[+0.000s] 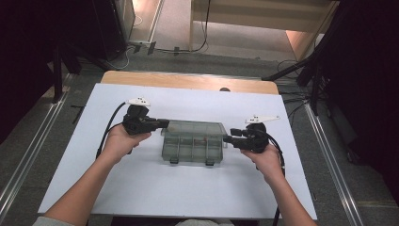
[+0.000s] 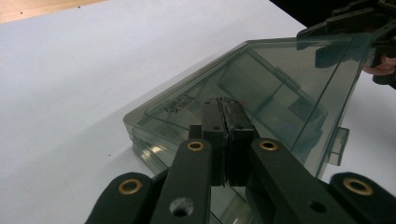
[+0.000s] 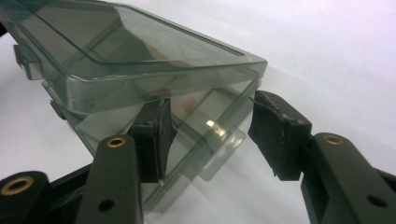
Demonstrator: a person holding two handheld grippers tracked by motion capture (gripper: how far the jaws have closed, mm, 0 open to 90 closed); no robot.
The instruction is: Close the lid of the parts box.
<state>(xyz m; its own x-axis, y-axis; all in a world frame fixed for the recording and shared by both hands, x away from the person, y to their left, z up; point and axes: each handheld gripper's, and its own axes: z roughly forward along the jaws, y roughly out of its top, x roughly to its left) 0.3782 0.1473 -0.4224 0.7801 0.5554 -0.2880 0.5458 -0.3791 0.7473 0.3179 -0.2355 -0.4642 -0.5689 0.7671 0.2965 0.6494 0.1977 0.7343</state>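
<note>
You are working a smoky clear compartment box (image 1: 193,140) lying on the white tabletop (image 1: 141,188), between your two tools. Your left tool (image 2: 226,140) is resting fully closed, its pads against the box's lid edge, gripping nothing visibly. Your right tool (image 3: 210,130) is standing partly open around the box's end tab. Be keeping the base pinned while lifting the lid gently and evenly.

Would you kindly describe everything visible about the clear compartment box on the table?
The compartment box is smoky, see-through plastic with inner dividers, two front latches and a hinged lid that stands slightly raised. It lies flat on the white table sheet. The left gripper is shut on its lid edge; the right gripper straddles its opposite end, one pad touching.
</note>
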